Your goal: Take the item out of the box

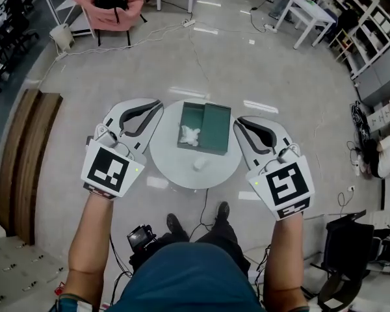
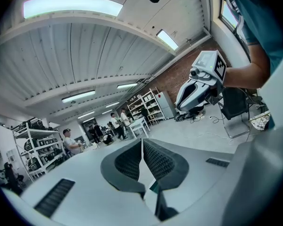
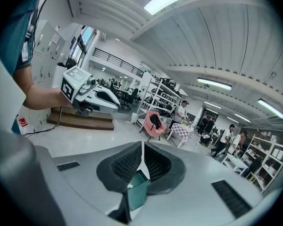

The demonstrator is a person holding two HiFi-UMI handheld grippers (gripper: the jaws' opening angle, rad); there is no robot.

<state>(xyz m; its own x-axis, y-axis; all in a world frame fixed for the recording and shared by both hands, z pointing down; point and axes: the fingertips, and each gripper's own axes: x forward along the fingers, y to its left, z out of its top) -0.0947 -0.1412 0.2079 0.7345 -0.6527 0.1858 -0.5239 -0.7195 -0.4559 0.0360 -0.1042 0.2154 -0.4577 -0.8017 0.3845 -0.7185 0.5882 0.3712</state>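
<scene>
Two empty, clenched: left tool [image 1: 157, 104], right tool [image 1: 238, 122]; white item [image 1: 189, 135] in box [image 1: 218, 127] indistinct.

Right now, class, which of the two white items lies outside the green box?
The smaller white item, on the bare table nearer the person; the crumpled one sits inside the box.

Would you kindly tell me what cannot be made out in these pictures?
- White item in the green box, head view: too small to identify.
- Small white object on the table, head view: likewise.
- Box, both gripper views: only a green sliver shows below the shut jaws.
</scene>
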